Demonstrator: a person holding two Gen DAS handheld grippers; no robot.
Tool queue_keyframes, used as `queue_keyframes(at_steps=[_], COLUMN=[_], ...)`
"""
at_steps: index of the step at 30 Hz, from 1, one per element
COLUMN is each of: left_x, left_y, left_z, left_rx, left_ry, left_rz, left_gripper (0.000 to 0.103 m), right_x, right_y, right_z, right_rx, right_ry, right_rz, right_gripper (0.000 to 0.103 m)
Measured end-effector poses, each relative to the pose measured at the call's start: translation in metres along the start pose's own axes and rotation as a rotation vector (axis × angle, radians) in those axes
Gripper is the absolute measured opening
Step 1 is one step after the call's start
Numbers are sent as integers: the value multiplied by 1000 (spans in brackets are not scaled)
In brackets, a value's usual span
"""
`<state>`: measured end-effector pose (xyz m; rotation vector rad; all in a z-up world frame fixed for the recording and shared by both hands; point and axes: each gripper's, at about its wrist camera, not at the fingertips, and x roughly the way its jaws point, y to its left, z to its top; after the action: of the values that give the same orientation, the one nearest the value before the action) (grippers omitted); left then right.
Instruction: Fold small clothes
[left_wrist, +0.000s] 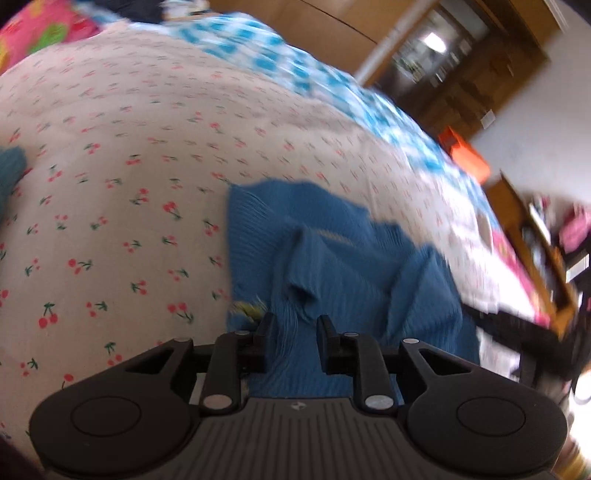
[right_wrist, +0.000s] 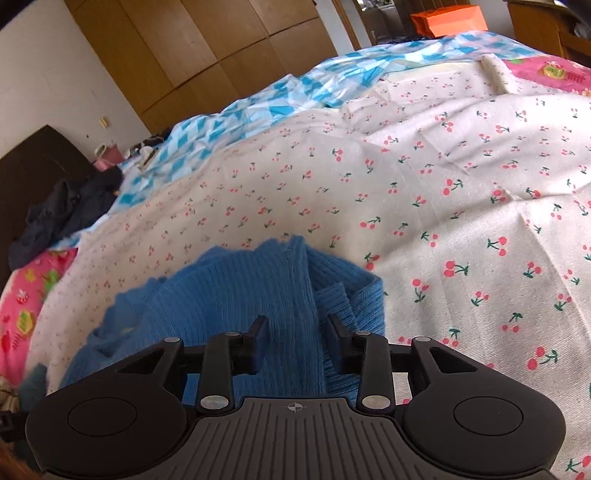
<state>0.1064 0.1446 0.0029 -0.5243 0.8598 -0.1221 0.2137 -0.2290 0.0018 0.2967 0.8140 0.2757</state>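
A small blue ribbed knit garment lies crumpled on a cherry-print bedsheet. In the left wrist view my left gripper hovers over its near edge, jaws a little apart, with rumpled knit showing in the gap and no pad visibly pressing on it. The right wrist view shows the same blue garment on the sheet, with a folded strip running towards me. My right gripper stands open astride that strip, its fingers clear of the cloth on both sides.
A blue-and-white checked quilt lies beyond the sheet, with dark clothes and pink printed fabric at the left. A wooden wardrobe and an orange box stand behind. A teal piece lies at the left edge.
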Motion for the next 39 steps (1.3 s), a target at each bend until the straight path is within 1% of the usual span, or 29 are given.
queue_keyframes(at_steps=[3,5,7,8,9,12,16,18,21,23,25,28,31,35,36,38,39], left_x=[0,4,15,19,22,28,31,25,14,10,4,-7,-10,3,8,16,19], left_y=[-17,-24,-28,-29,-31,-33,-28,-27,-28,-28,-27,-26,-27,-32,-35,-41,-43], left_z=[-2,-2,-2,-3,-3,2,17,18,16,16,18,24,28,29,29,28,29], left_rx=[99,148,187,205,216,213,134,123,134,126,119,113,131,157,174,214,232], left_ry=[5,12,52,75,93,121,148,138,113,107,84,26,-20,13,21,31,38], left_rz=[-16,-6,33,41,34,3,-40,-52,-54,-48,-31,-4,55,64,80,129,148], left_gripper=[27,28,28,28,28,29,29,29,35,37,37,37,37,37,37,30,19], right_x=[1,3,3,2,2,2,0,-2,-2,-2,-4,-6,-8,-8,-8,-9,-10], right_y=[4,3,1,1,0,-1,-4,-4,-6,-7,-8,-8,-9,-10,-10,-10,-10], right_z=[-2,-2,-2,-3,-3,-4,-4,-5,-7,-8,-9,-10,-12,-12,-12,-13,-13], right_rx=[-32,-32,-25,-23,-23,-20,1,4,3,8,16,21,22,26,25,24,22], right_ry=[5,15,17,16,17,20,20,19,20,19,17,15,14,13,13,12,12], right_rz=[1,1,3,6,8,10,20,26,32,36,40,45,47,50,49,51,51], right_gripper=[33,32,30,30,30,30,30,31,31,31,31,31,31,31,31,31,31])
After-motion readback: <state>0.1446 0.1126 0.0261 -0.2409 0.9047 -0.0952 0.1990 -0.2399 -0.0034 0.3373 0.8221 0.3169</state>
